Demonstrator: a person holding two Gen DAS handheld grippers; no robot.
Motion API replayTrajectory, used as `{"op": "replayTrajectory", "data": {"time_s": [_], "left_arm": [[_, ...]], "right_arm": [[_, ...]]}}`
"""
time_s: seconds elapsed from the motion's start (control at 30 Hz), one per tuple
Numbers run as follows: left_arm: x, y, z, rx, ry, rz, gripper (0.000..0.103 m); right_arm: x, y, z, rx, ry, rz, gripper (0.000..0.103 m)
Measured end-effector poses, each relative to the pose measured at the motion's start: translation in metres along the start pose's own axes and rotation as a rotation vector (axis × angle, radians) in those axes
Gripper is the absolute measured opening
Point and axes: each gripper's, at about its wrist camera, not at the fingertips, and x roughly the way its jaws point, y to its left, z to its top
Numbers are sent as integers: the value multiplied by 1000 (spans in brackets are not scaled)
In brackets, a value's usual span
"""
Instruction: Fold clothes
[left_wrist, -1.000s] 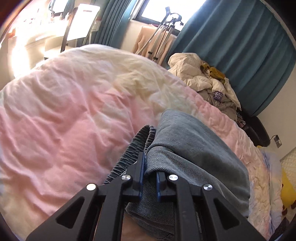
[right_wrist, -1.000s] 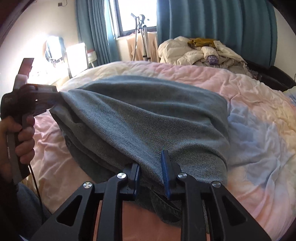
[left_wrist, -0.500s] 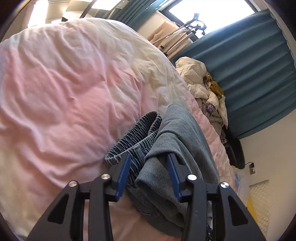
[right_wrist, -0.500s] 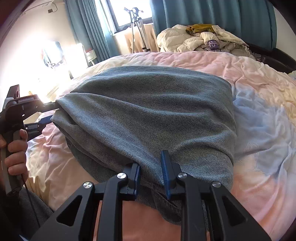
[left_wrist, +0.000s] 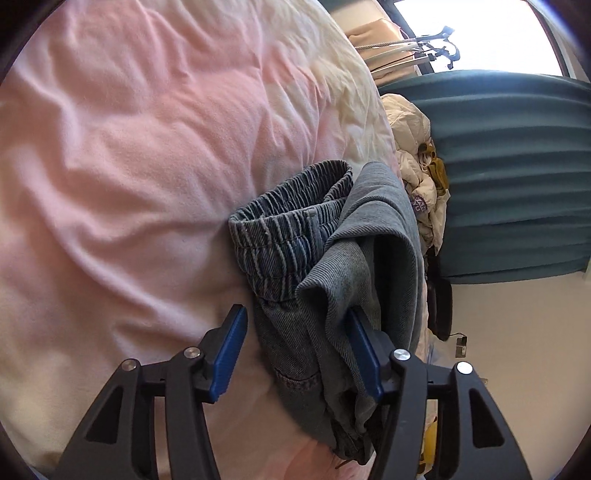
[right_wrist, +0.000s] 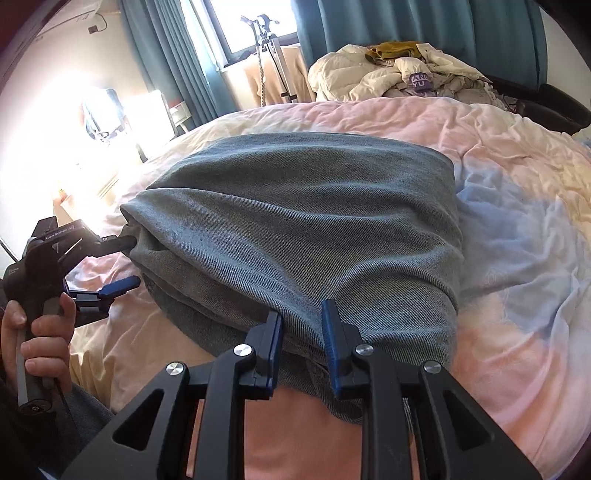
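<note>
Your left claw (left_wrist: 295, 354) has just been opening, jeans (right_wrist: 295, 221) loose between its jaws at 12 o'clock; right claw (right_wrist: 301, 332) clamped on the denim hem. Fold laid on the bed (right_wrist: 517, 258).

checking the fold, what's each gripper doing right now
left gripper: open, jaws just opened, the jeans loose between them
right gripper: shut on the jeans' near edge

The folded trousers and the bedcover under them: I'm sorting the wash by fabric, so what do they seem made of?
Trousers: likely washed grey-blue denim, given the diagonal twill ribs, matte face and gathered elastic waistband. Bedcover: probably soft woven cotton, matte and finely creased, pastel-dyed; fibre uncertain.
</note>
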Motion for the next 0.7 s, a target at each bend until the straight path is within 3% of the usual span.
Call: {"op": "replayTrajectory", "data": {"time_s": [0.13,0.3,0.57,0.7], "left_arm": [[-3,13,-5,-77,-4,-39,57],[-8,2,-14,-6,-2,59,57],[2,6,-13,-39,8,36,57],[3,1,-26,9,26,49,57]], "right_arm": [[4,-2,0,15,4,8,20],[3,-2,0,29,7,8,20],[1,-5,2,68,17,24,21],[2,-9,3,93,25,37,21]]}}
